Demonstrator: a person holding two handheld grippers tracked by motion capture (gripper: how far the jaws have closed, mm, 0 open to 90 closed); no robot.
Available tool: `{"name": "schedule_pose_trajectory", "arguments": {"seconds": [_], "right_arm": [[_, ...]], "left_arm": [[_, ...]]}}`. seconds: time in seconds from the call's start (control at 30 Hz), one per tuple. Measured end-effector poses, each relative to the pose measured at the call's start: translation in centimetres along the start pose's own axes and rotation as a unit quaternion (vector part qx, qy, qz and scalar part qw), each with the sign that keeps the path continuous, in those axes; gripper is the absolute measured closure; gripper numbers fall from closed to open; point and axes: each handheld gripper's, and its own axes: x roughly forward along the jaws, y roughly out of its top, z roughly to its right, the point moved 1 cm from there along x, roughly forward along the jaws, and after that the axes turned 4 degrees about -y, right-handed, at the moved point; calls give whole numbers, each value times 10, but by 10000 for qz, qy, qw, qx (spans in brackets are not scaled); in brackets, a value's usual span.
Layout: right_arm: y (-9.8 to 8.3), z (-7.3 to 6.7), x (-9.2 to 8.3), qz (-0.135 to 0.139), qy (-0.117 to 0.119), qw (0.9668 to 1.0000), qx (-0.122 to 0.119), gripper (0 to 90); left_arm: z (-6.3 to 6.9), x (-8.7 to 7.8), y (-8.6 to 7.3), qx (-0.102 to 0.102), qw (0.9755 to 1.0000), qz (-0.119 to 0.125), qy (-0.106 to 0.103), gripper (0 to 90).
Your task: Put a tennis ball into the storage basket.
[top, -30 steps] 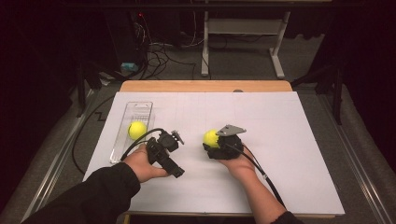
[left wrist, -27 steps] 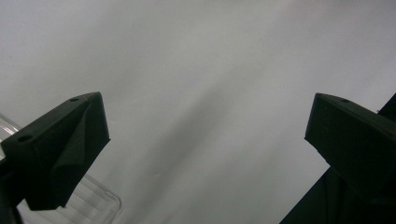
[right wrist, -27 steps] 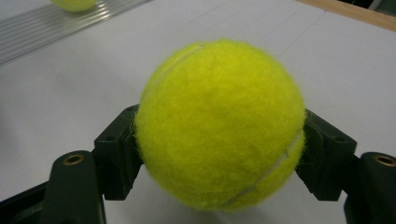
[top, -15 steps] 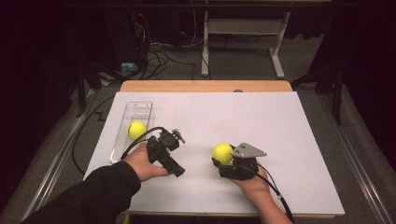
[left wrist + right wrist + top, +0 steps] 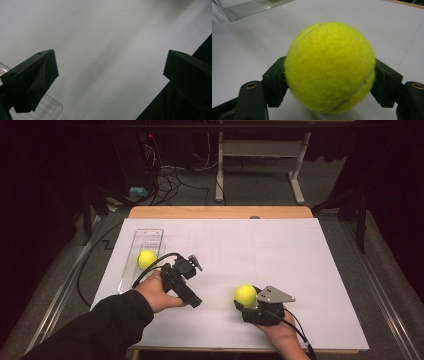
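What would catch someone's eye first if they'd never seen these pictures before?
Most striking is the bright yellow tennis ball clamped in the right tool, near the front edge of the white table. A second yellow ball sits in a clear plastic tray at the table's left side. Beside that tray the left tool is open with nothing in it.

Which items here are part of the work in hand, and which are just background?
In the job:
- tennis ball clamped in the right gripper
- second tennis ball in the clear tray
- left gripper, open, holding nothing

Just lying about:
- cables on the floor
- metal stand behind the table
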Motion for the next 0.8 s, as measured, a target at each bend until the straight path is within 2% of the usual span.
{"name": "schedule_pose_trajectory", "arguments": {"seconds": [0.2,0.5,0.8], "right_arm": [[5,-8,-2,188,79,9997,-124,276],[10,-22,1,328,285,9990,-98,276],[12,-30,1,441,468,9979,-45,276]], "left_arm": [[11,-4,11,77,9999,76,-22,5],[28,-5,31,280,9996,64,-81,5],[36,3,47,295,9992,117,-262,5]]}}
